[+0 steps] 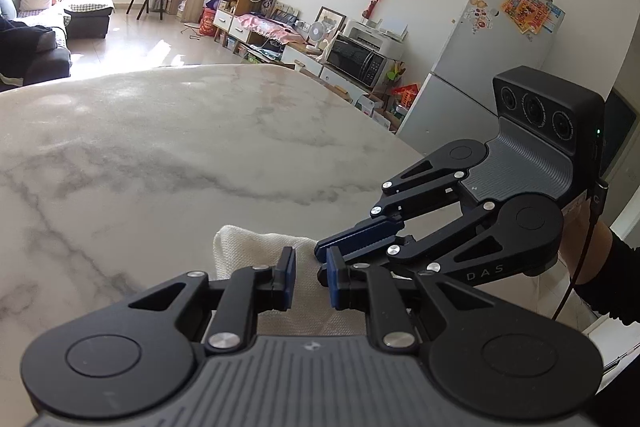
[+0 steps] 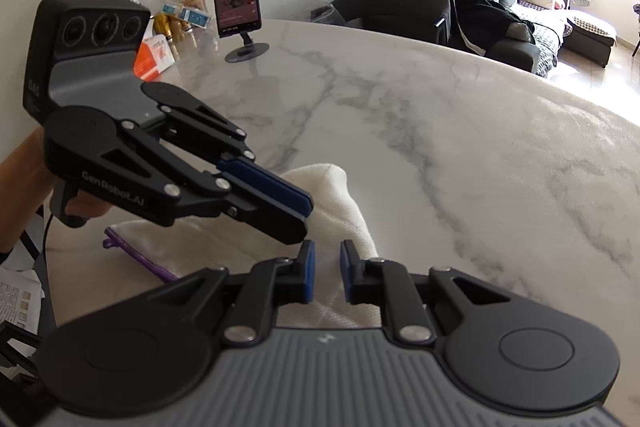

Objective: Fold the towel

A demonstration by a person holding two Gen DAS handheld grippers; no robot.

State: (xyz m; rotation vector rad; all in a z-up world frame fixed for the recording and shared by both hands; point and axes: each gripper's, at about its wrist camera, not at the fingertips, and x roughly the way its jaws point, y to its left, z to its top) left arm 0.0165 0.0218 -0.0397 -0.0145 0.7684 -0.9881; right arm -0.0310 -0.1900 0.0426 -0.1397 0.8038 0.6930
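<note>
"GenRobot.AI" lettering on left tool (image 2: pixel 304 215)

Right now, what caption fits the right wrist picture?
Two grippers meet over a white towel on a marble table.

A cream-white towel (image 2: pixel 332 211) with a fine woven texture is lying bunched and partly folded on the marble counter (image 2: pixel 460 131), near its edge on the viewer's side. Its rounded upper fold is humping up slightly, and a purple trim (image 2: pixel 140 255) is showing along one lower edge.
</note>
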